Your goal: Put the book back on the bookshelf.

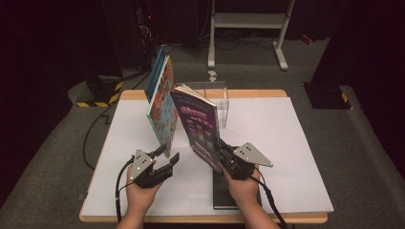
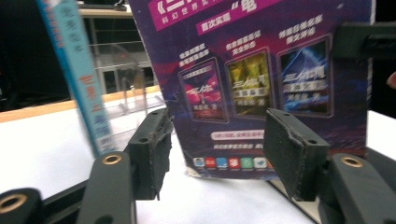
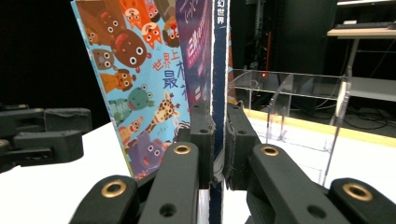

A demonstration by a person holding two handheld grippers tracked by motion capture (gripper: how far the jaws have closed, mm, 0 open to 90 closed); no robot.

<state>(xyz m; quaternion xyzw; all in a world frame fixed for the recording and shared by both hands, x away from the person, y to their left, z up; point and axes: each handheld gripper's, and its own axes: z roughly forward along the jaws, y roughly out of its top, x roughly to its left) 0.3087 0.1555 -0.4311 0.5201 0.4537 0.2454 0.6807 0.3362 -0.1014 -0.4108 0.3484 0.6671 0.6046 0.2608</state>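
Observation:
A purple book [image 1: 197,125] stands upright on the white table [image 1: 286,143], with my right gripper [image 1: 220,151] shut on its lower edge. In the right gripper view the two jaws [image 3: 218,123] press on the purple book [image 3: 198,51] from both sides. Just left of it a picture book with cartoon animals [image 1: 161,106] stands leaning. My left gripper [image 1: 167,157] sits open beside that book's lower corner, holding nothing. In the left gripper view its pads [image 2: 219,149] stand apart before the purple book [image 2: 252,79], and the animal book's blue spine [image 2: 77,79] rises at the left.
A clear acrylic book stand [image 1: 217,98] sits behind the books near the table's far edge. A dark book [image 1: 224,193] lies flat under my right hand. A white frame [image 1: 248,21] and dark equipment stand on the floor beyond.

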